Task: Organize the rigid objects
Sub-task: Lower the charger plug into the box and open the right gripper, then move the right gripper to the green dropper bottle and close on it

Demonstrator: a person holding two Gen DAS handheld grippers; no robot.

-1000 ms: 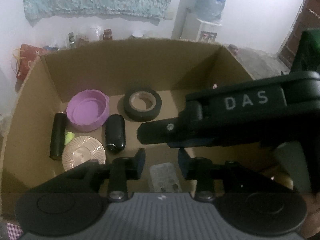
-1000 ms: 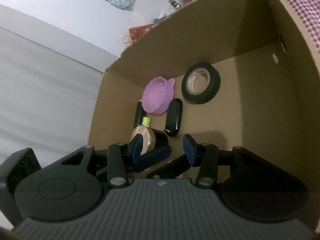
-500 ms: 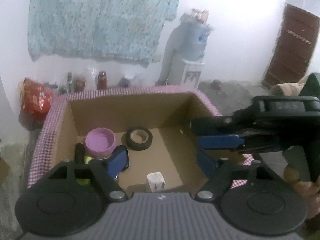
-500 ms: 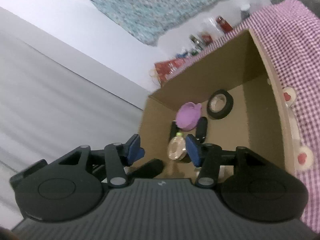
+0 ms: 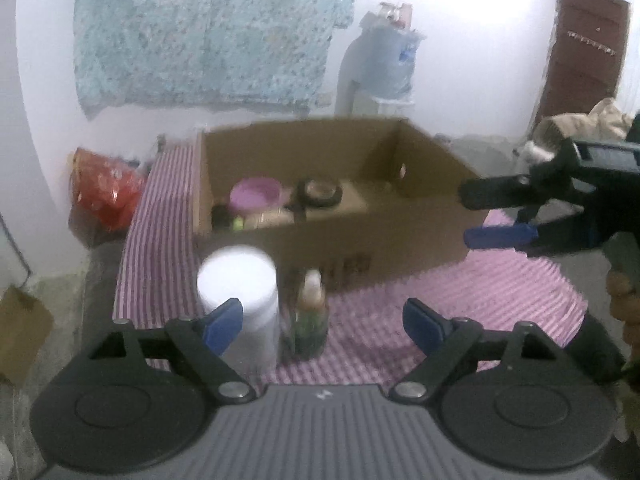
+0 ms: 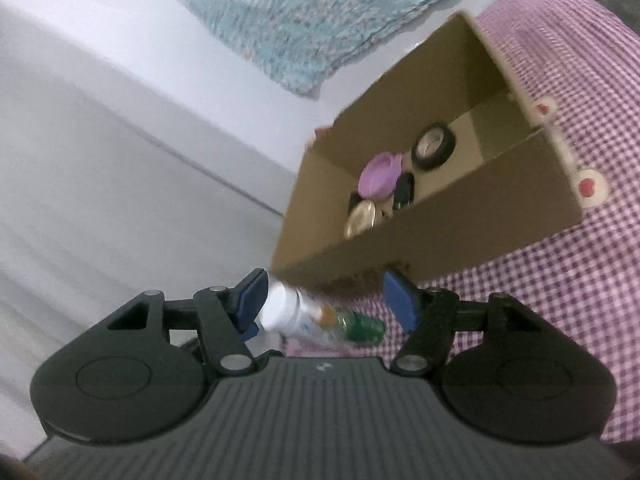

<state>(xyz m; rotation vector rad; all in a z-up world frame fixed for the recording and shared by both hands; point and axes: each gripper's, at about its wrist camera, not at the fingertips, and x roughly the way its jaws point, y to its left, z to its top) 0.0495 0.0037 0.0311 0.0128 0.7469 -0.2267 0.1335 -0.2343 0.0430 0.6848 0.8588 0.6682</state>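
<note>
My left gripper (image 5: 320,324) and right gripper (image 6: 323,300) share ribbed grey housings, black linkages with silver screws, and blue pads.

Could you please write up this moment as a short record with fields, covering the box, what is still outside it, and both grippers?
surface: purple checked cloth
container: open cardboard box on the cloth
in box: purple lid, black tape roll, gold disc, black oblong item
outside box: white bottle and small green bottle, upright, in front of the box
left gripper: jaws opening, nothing gripped
right gripper: jaws opening, nothing gripped
image quality: motion-blurred
</note>
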